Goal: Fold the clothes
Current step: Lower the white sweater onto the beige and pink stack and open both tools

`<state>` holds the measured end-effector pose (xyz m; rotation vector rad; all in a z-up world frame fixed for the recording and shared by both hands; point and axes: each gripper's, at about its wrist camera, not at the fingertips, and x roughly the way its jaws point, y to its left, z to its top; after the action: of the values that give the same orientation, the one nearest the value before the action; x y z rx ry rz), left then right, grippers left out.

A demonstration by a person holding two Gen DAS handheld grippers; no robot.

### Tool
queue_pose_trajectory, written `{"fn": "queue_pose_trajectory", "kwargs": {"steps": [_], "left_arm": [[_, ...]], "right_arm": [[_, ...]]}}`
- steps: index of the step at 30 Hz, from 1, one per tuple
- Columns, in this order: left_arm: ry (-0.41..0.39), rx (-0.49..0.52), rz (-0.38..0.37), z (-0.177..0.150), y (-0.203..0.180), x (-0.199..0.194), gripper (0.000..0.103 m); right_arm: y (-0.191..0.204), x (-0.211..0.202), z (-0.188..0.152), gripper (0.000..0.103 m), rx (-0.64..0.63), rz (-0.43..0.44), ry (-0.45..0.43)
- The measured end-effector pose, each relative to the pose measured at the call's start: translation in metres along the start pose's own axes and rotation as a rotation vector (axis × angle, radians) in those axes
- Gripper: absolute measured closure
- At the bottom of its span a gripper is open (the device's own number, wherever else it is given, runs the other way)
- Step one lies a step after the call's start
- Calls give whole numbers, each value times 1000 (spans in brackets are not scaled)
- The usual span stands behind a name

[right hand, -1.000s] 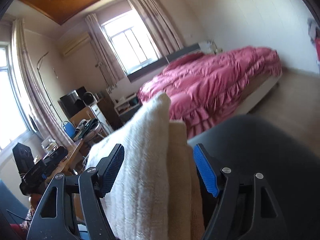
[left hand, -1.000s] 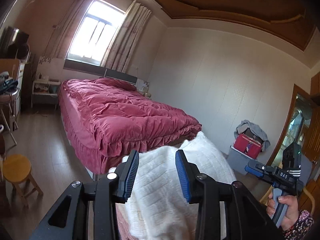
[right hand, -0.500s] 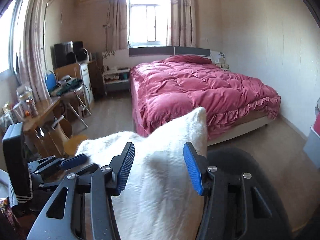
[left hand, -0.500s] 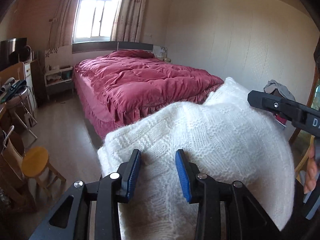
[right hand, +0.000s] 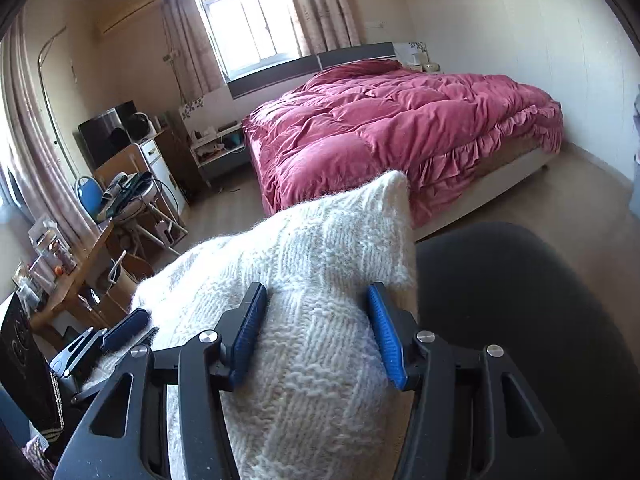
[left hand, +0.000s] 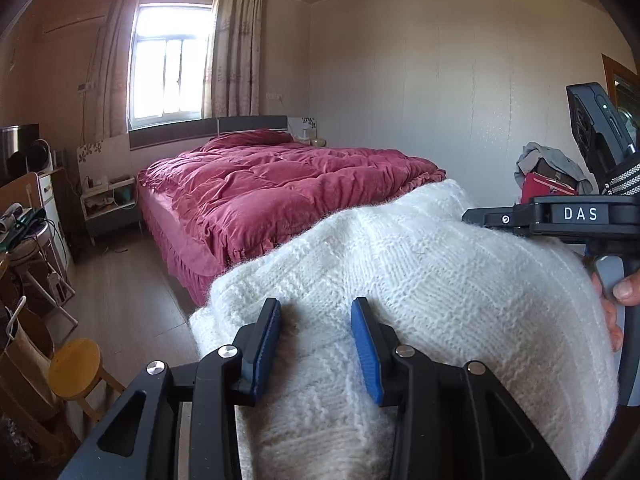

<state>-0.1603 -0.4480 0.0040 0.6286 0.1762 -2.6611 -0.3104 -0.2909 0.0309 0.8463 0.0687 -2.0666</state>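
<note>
Left wrist view: left gripper [left hand: 316, 344] clamped on bunched white knit sweater [left hand: 420, 280], bottom centre, probably pinching fold edge so it hangs even. Gripper tilted slightly down. Right gripper [left hand: 560, 216] at right edge, hand [left hand: 618, 300] on handle.

Right wrist view: right gripper [right hand: 316, 336] pads pressing thick sweater fold, lower centre, angled downward over dark chair [right hand: 520, 300].

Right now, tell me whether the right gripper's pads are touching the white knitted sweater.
Touching. The right wrist view shows the white knitted sweater bunched between the right gripper, both blue pads pressed into the knit with no gap.
</note>
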Motion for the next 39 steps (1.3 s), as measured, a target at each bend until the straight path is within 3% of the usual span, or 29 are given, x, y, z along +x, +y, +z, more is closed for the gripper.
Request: {"fn": "queue_pose_trajectory", "kwargs": {"steps": [2, 6, 8, 11, 12, 13, 16, 20, 22, 29, 32, 36, 39], "left_arm": [[14, -30, -34, 2, 8, -3, 65], [22, -136, -92, 7, 29, -25, 66], [-7, -207, -104, 9, 39, -47, 66], [-97, -239, -104, 16, 45, -82, 66], [-118, -232, -110, 19, 43, -90, 66], [-117, -207, -115, 23, 37, -93, 66], [-58, -94, -88, 29, 13, -80, 66], [73, 30, 7, 22, -9, -37, 66], [128, 33, 3, 10, -3, -15, 65], [111, 84, 31, 7, -10, -12, 64], [75, 27, 34, 11, -6, -38, 64], [-45, -96, 16, 3, -1, -96, 64], [-96, -81, -19, -11, -17, -120, 64]], "right_arm": [[6, -4, 1, 46, -20, -28, -9], [14, -21, 2, 25, -23, -71, -44], [18, -42, -1, 25, -4, -64, -94], [34, -85, -10, 32, -42, -63, -203], [43, -95, -15, 42, -85, -65, -219], [52, -101, -20, 50, -129, -74, -219], [77, -106, -37, 55, -248, -96, -181], [81, -86, -45, 56, -264, -144, -125], [72, -76, -44, 56, -232, -148, -98], [58, -56, -42, 56, -189, -132, -53], [58, -72, -42, 54, -155, -99, -73], [64, -120, -61, 54, -145, -92, -195], [77, -138, -88, 55, -188, -94, -214]]}}
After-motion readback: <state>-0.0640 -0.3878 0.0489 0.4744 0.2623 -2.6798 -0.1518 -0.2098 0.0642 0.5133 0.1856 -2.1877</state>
